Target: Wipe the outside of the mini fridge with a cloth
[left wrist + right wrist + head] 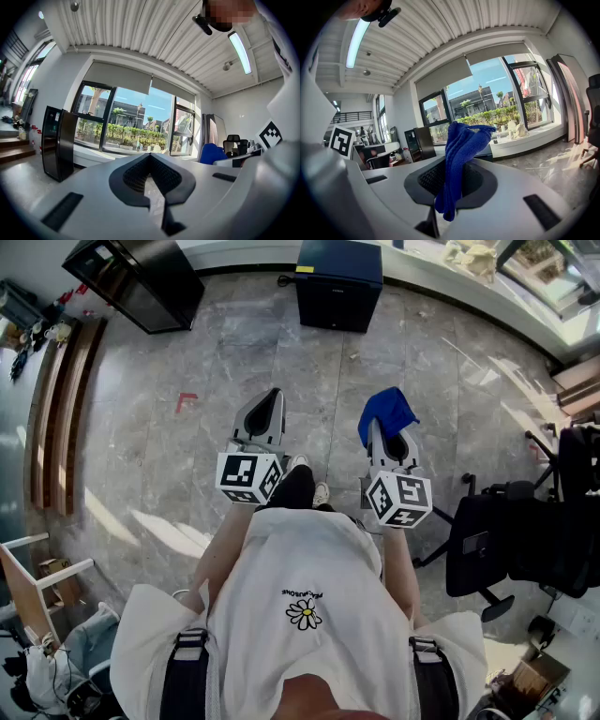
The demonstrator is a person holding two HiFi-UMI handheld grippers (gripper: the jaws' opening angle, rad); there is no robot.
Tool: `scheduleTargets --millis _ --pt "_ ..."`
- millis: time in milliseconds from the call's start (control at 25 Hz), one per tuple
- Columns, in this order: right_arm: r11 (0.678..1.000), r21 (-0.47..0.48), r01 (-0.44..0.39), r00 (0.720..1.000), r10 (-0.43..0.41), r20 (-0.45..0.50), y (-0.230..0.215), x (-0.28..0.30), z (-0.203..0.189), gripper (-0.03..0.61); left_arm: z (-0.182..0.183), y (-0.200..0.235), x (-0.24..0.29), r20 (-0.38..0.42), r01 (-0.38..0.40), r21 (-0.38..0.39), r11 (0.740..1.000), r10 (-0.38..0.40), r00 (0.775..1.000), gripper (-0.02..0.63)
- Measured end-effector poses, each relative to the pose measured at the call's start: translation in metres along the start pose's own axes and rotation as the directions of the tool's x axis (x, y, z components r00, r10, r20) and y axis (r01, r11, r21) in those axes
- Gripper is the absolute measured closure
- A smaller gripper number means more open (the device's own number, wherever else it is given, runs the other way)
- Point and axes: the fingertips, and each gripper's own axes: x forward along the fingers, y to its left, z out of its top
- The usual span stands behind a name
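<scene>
Right hand-held gripper (386,433): jaws clamped on blue cloth (386,411); cloth bunched, sticks up past tips, tail hangs below. Pointing forward.

Left hand-held gripper (270,399): jaws together, nothing between. Parallel to right, same height.

Fridge (339,282): dark box on floor (216,362), against window ledge, straight ahead, well apart from both. Lies between the two jaw lines, slightly left of the cloth. Right gripper marginally nearer and carries cloth; judged the wiping arm. Walk-up needed before contact.

Taller black cabinet (136,277): far front-left.
</scene>
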Motion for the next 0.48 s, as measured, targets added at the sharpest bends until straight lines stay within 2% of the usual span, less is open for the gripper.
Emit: scheduleTargets --millis 120,320,480 --pt "1.000 -0.020 0.012 1.000 -0.013 -0.009 -0.006 0.018 0.000 0.517 -0.001 0.010 0.014 0.011 0.000 -0.014 1.000 0.000 1.000 0.610" --pt "0.987 -0.158 -0.035 0.998 0.027 -0.048 -0.002 0.074 0.005 0.517 -0.003 0.039 0.060 0.037 -0.012 -0.010 1.000 0.012 0.999 0.611" --pt "0.988 -0.131 -0.077 0.997 0.073 -0.033 -0.006 0.135 0.030 0.517 0.003 0.070 0.124 0.064 -0.013 -0.060 0.998 0.017 0.998 0.611"
